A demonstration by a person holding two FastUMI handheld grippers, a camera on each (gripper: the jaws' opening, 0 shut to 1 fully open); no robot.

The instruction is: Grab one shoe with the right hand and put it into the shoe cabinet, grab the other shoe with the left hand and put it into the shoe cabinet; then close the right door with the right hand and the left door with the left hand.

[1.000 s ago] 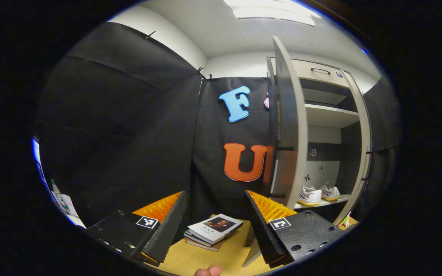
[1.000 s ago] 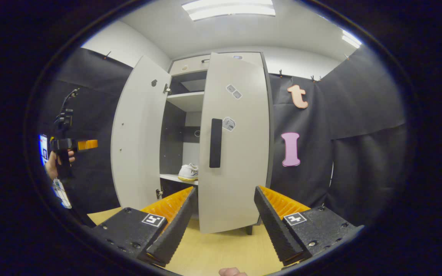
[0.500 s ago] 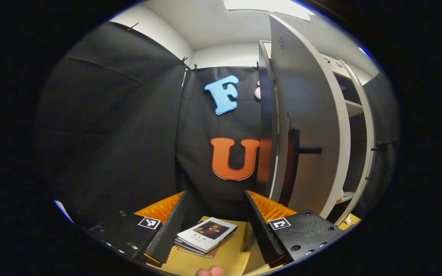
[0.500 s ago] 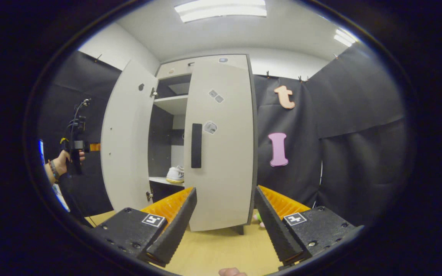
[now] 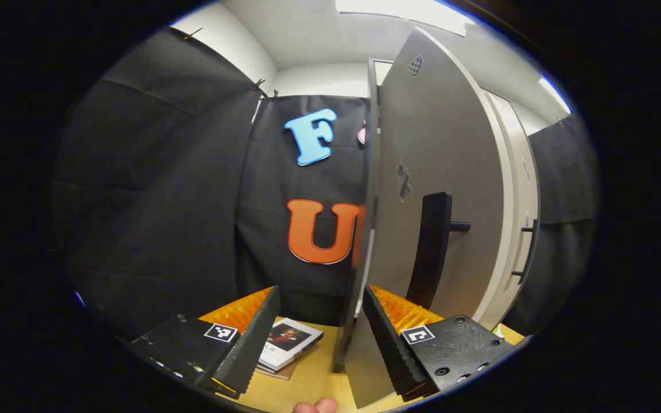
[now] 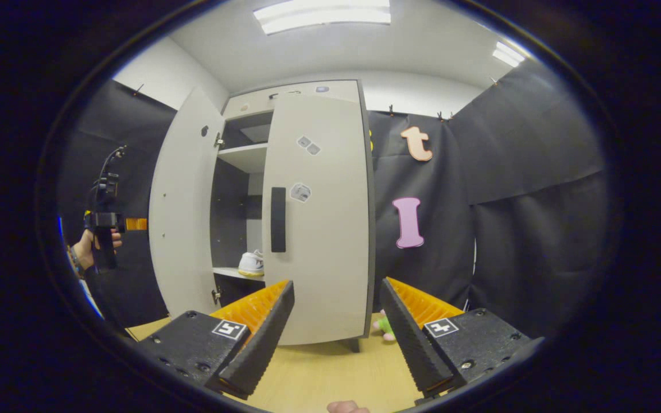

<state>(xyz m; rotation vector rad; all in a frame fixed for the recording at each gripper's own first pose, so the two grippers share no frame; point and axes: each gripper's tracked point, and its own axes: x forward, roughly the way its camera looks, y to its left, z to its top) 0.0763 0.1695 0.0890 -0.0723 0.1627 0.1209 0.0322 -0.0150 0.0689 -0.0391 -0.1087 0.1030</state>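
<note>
In the left gripper view my left gripper (image 5: 320, 293) is open. The left cabinet door (image 5: 451, 172) stands open just ahead, showing its outer face and black handle (image 5: 431, 246). Its near edge lines up between my fingers; I cannot tell whether they touch it. In the right gripper view my right gripper (image 6: 336, 284) is open and empty, apart from the right door (image 6: 319, 229), which looks shut or nearly so. A white shoe (image 6: 251, 264) sits on the shelf in the gap. A hand holds the left gripper (image 6: 135, 223) beyond the open left door (image 6: 181, 212).
Stacked books (image 5: 284, 344) lie on the wooden floor (image 6: 319, 373) left of the cabinet. A small green and pink toy (image 6: 385, 328) lies at the cabinet's right foot. Black cloth walls close in on both sides.
My left gripper has swung round to the outer side of the left door, so the shelves and shoes have left its view. The right door has closed further and my right gripper has drawn back.
</note>
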